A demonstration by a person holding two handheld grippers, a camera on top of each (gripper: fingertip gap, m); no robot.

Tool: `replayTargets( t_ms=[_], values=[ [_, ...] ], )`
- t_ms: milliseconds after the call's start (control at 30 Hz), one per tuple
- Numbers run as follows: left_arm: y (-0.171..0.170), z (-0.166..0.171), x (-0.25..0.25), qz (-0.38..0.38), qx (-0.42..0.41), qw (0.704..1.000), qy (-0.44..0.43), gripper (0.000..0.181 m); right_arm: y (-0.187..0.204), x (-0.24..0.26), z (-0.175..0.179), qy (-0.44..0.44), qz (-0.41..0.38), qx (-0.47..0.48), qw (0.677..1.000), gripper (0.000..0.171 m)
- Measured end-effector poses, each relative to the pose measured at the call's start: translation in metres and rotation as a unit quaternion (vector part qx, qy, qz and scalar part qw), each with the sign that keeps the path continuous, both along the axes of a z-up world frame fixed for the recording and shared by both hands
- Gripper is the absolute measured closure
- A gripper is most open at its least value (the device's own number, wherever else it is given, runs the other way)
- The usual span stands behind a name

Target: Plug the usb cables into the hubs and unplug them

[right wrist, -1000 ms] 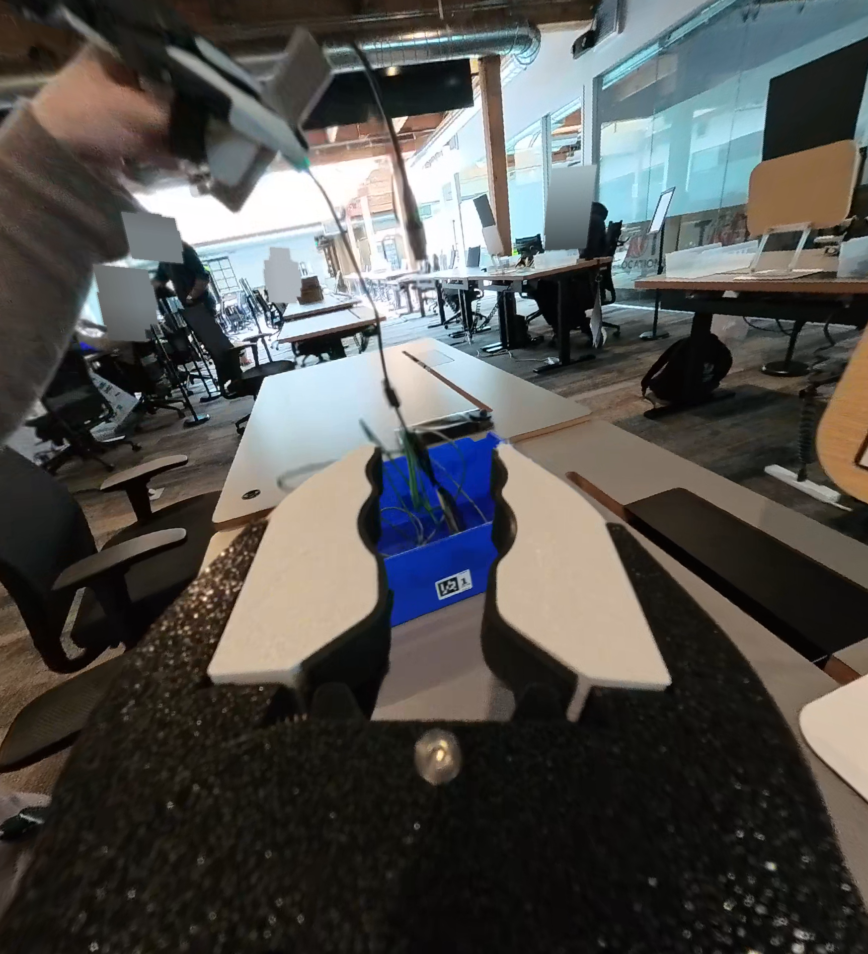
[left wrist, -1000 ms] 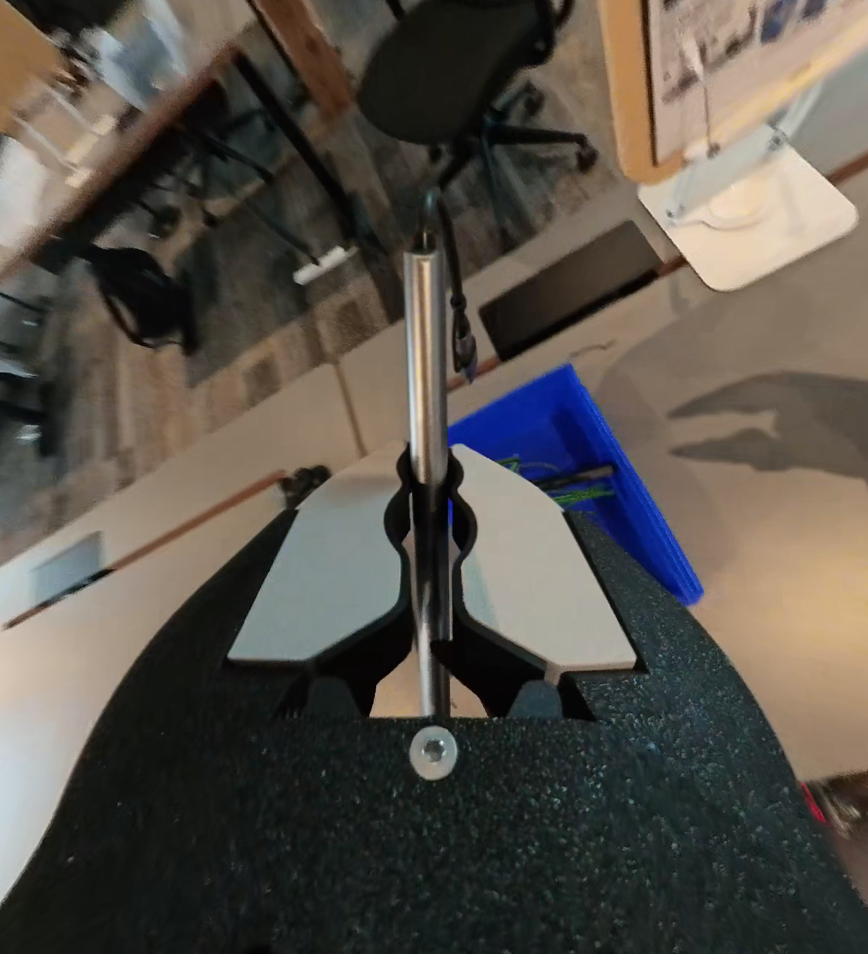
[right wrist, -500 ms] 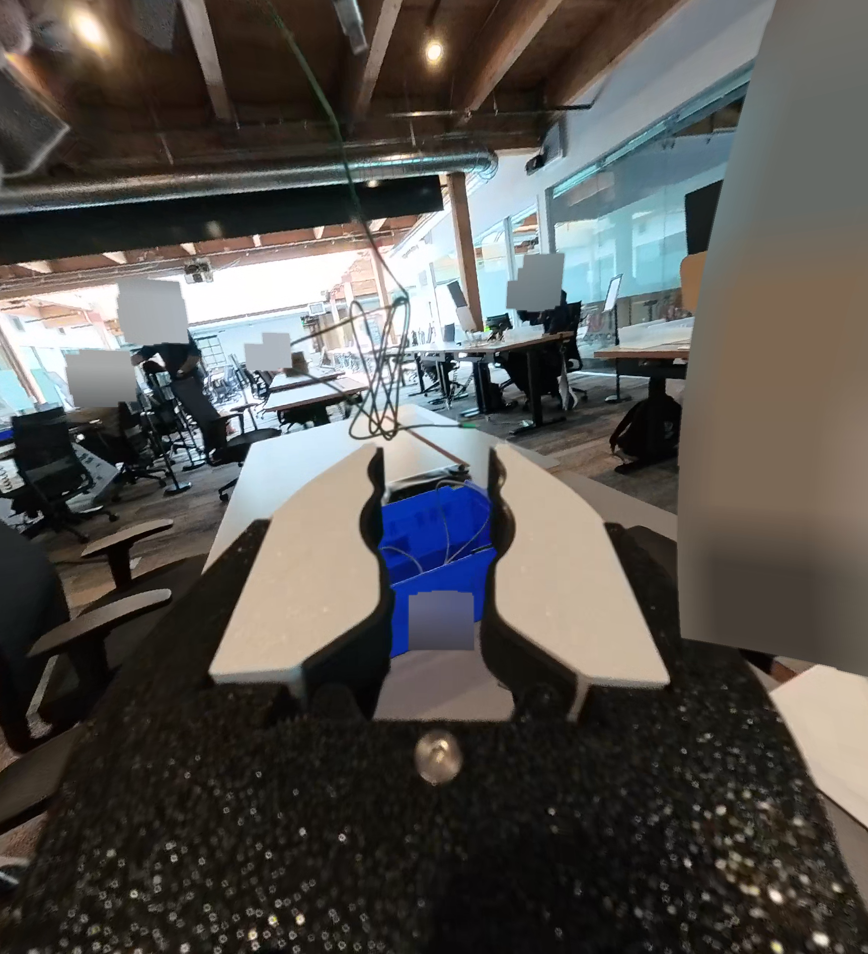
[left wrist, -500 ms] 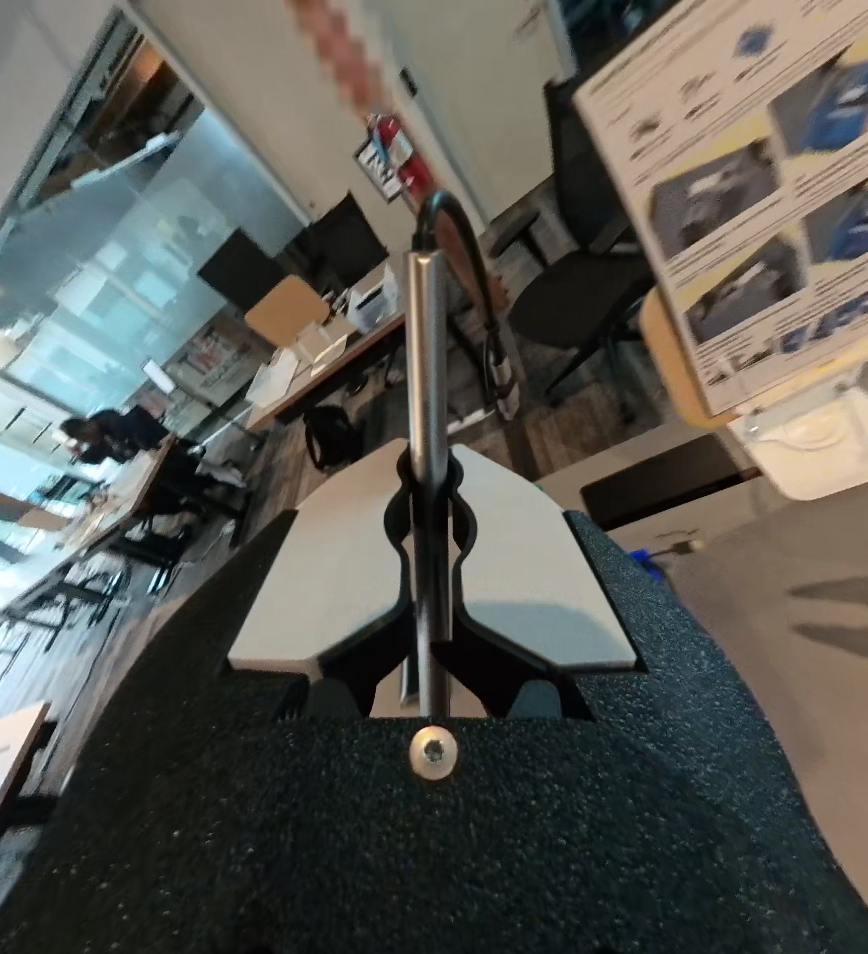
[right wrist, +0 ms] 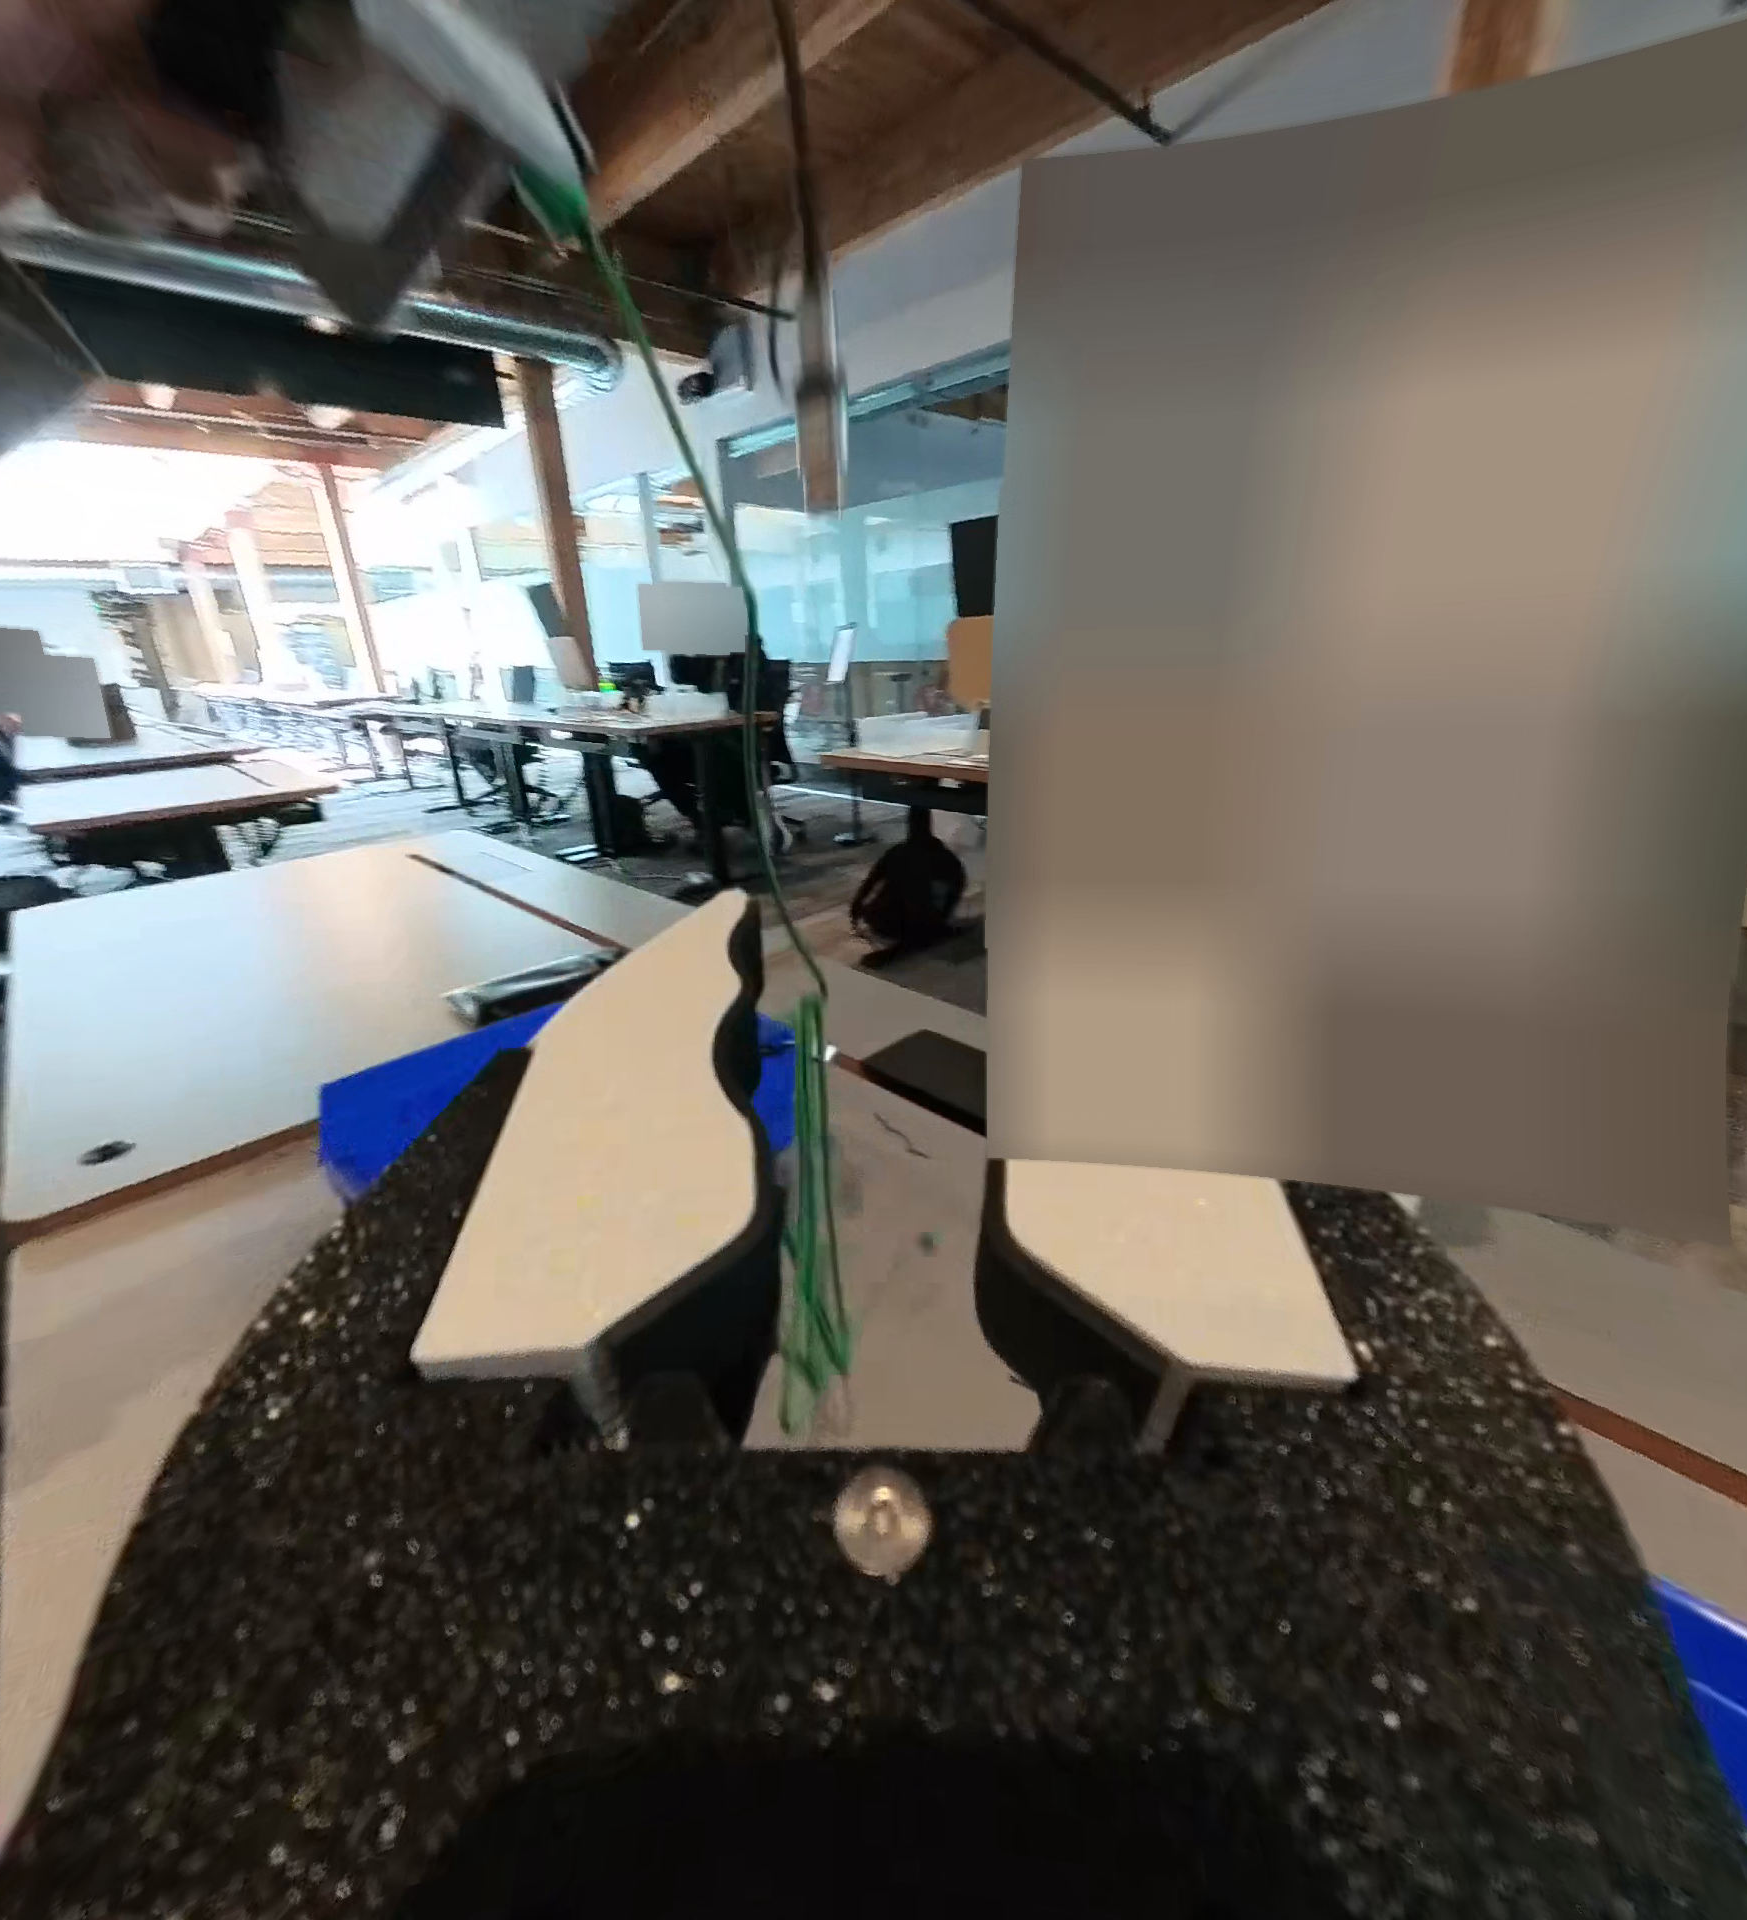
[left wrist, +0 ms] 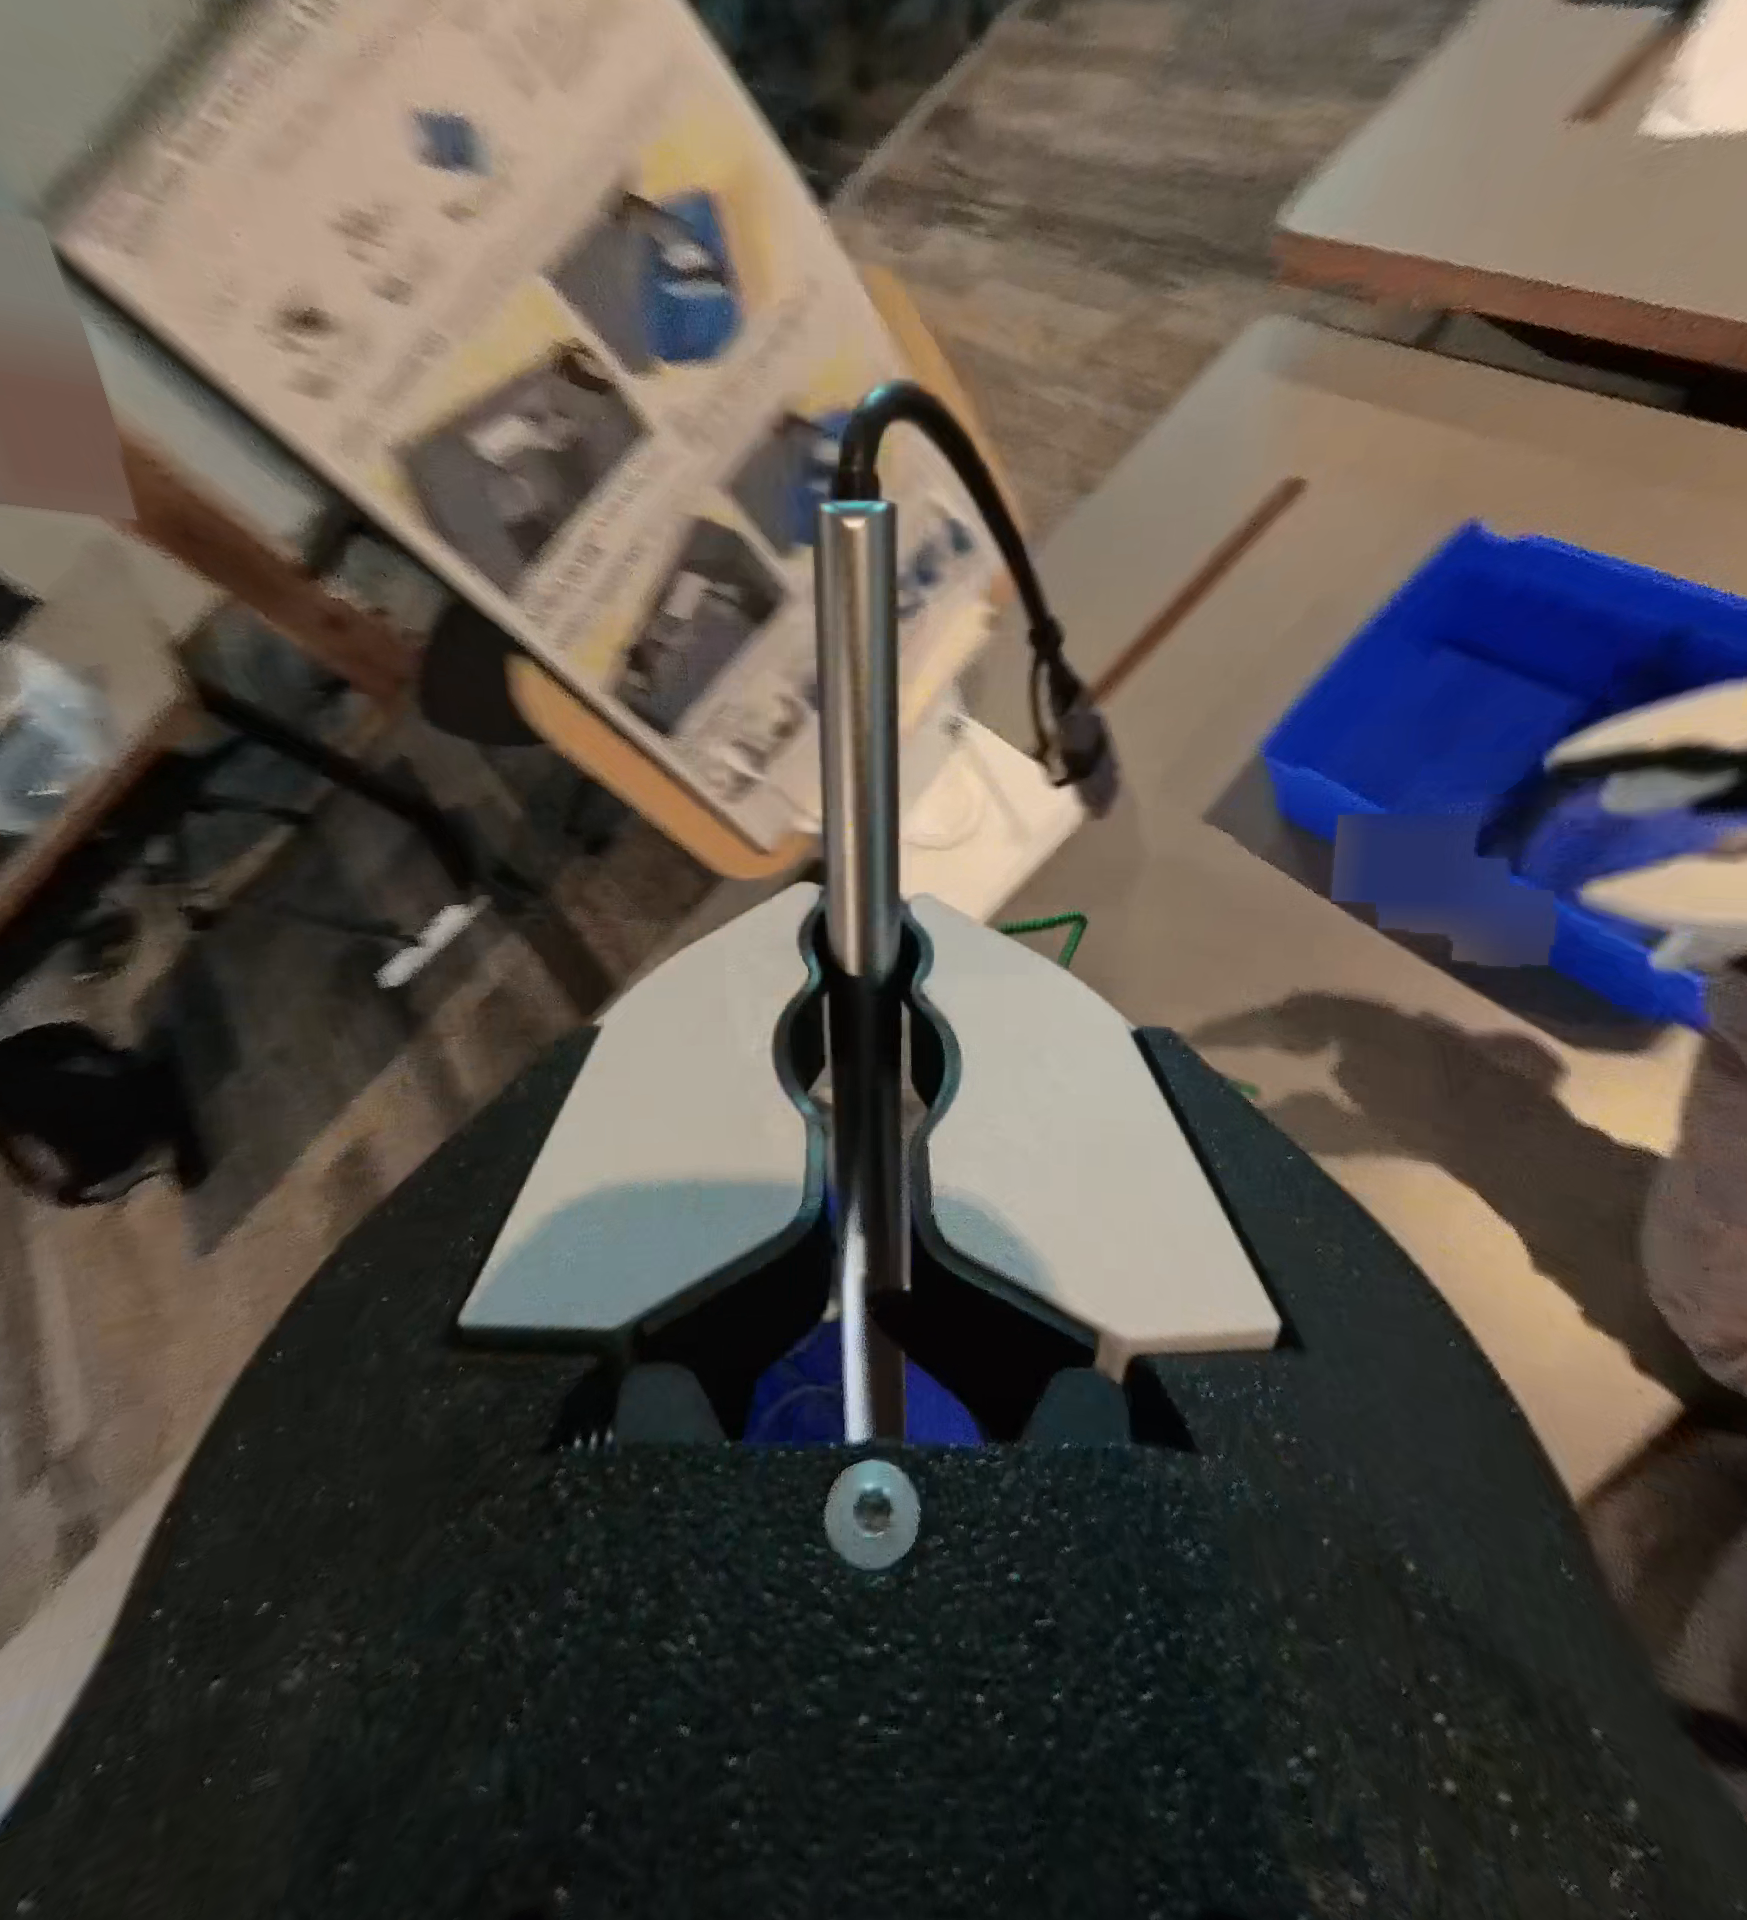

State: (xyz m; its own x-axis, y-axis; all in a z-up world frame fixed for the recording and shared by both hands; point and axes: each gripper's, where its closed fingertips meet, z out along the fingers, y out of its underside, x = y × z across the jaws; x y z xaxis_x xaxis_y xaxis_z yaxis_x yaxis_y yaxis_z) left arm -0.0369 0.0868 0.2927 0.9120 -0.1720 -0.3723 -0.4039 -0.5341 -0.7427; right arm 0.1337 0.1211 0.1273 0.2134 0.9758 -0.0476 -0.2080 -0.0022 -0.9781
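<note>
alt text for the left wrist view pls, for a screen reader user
The left hand-held gripper is shut on a slim silver hub, held edge-on, with a short black cable curling off its far end. Behind it are a blue bin on a pale table and a blurred printed board.

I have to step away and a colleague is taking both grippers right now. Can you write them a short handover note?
Left gripper: shut on the silver hub, held edge-on in the air; its short black cable hangs free with the plug loose.
Right gripper: open, empty; a thin green cable dangles between its fingers, ungripped.
Blue bin sits on the table.
Done: hub lifted out. No plug can be seen seated.
Left: grip a cable plug with the right gripper, plug it into the hub, then unplug.
</note>
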Motion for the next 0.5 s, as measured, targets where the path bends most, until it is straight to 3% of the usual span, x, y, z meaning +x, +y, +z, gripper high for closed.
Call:
replayTargets(
  t_ms=[100,200,367,500],
  values=[
    [0.008,-0.074,0.011,-0.055,-0.05,0.997,-0.017,0.17,-0.01,0.024,0.008,-0.006,-0.024,0.044,0.999,0.128],
    [0.008,-0.15,0.022,-0.11,-0.086,0.989,-0.039,0.17,-0.022,0.027,0.005,-0.039,0.001,0.077,0.996,0.126],
    [-0.005,-0.266,0.044,-0.157,-0.149,0.966,-0.142,0.17,-0.02,0.013,-0.027,-0.121,0.013,0.103,0.987,0.124],
    [-0.016,-0.335,0.066,-0.176,-0.173,0.942,-0.229,0.17,-0.024,0.0,-0.07,-0.146,0.054,0.095,0.983,0.123]
  ],
)
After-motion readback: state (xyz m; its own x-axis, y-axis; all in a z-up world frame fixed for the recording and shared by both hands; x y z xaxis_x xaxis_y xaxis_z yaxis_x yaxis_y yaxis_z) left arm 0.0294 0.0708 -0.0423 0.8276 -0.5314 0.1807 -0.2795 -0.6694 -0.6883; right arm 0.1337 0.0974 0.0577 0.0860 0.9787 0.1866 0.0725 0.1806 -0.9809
